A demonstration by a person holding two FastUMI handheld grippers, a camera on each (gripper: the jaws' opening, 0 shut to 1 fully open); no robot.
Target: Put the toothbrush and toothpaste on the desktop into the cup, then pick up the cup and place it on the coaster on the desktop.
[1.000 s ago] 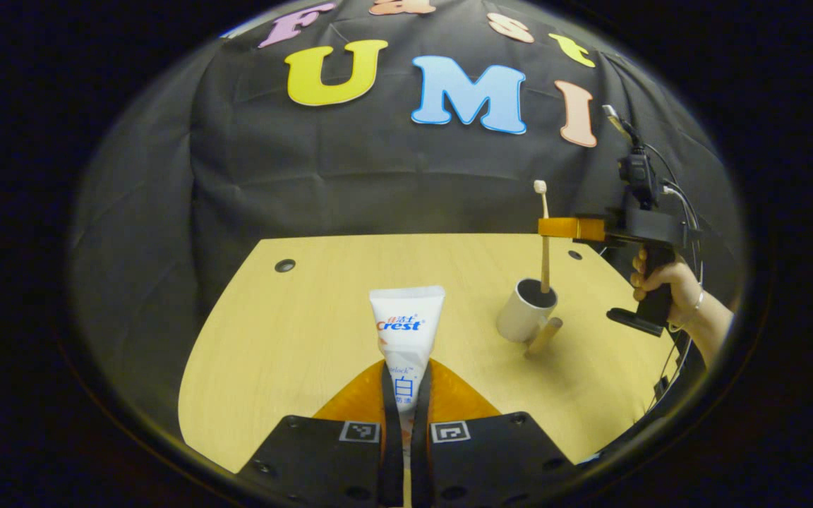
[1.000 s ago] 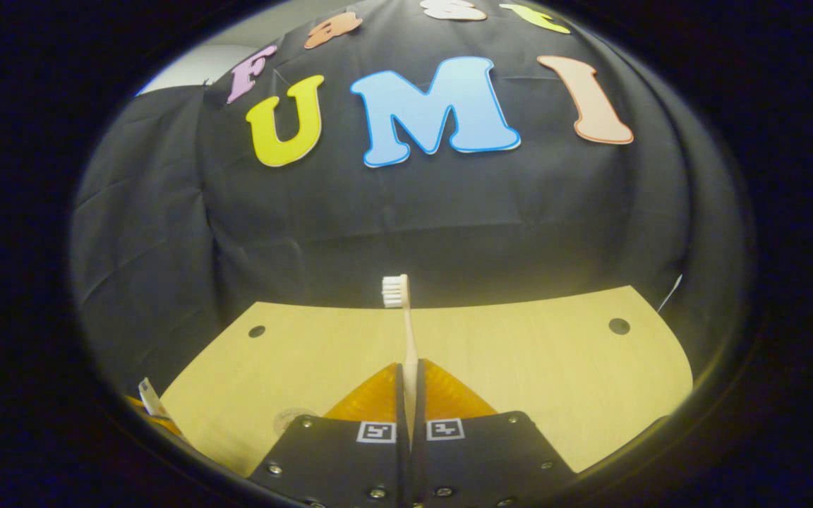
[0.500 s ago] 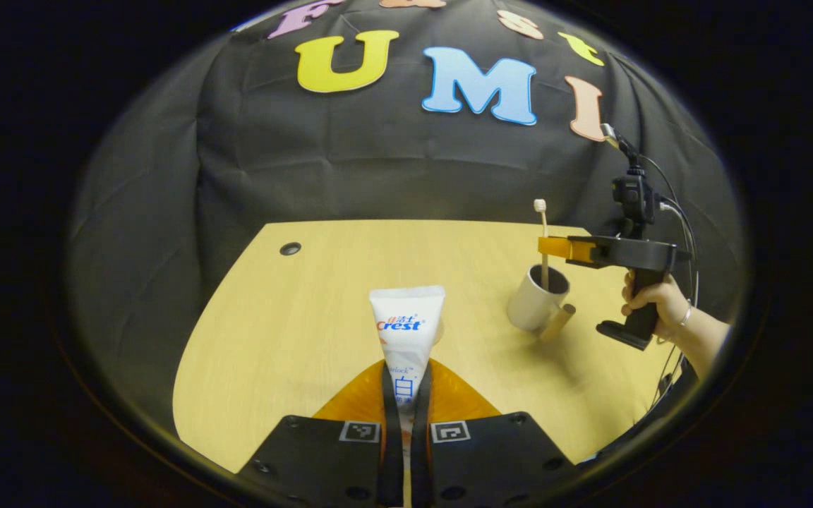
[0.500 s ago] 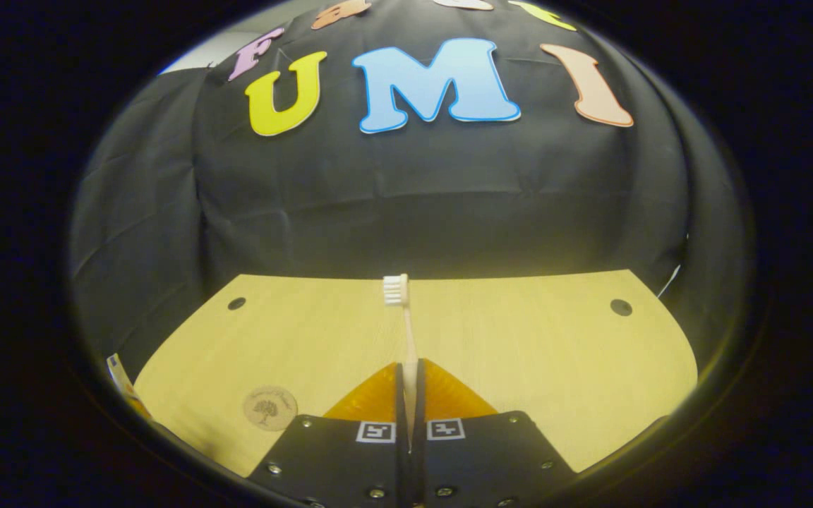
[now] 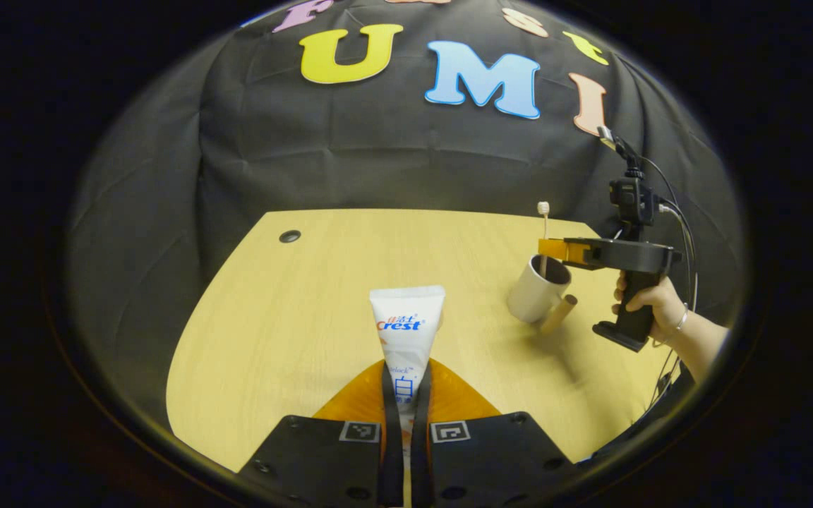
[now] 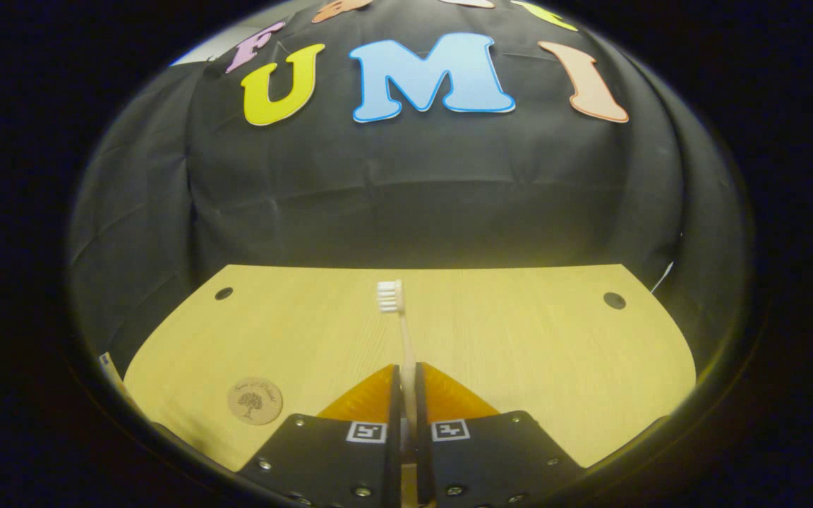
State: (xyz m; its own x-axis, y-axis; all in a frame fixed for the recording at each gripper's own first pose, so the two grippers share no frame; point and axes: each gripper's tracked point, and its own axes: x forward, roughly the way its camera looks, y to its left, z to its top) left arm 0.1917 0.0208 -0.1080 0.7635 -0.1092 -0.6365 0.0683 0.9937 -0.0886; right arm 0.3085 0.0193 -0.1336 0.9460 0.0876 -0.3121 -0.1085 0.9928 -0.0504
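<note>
Working over the desk (image 5: pixel 293 317), nothing shifting on it apart from the right side.

Right hand-held gripper (image 5: pixel 551 247): coming down steadily over the last second, now sitting level just above the rim of the cup (image 5: pixel 530 296), gripped by a hand (image 5: pixel 650 300). In the right gripper view, fingers looking a hair further apart than half a second ago. Unable to tell whether clamping or letting go.

Left hand-held gripper (image 5: pixel 406 367): staying clenched on the lower end of the toothpaste (image 5: pixel 406 328), keeping it upright in the air, well left of the cup. No real motion here, waiting its turn.

Cup: standing upright at the right of the desk, wooden handle pointing toward the camera, not disturbed by the insertion.

Coaster (image 6: pixel 255 401): lying flat at the near left in the right gripper view, bare.

Toothbrush (image 5: pixel 543 226): sinking with the gripper, lower end now inside the cup, bristle head up and leaning slightly.

Reading this as step one nearly done: releasing and backing out likely next, then bringing the toothpaste across. Watching for the cup tipping on withdrawal.
</note>
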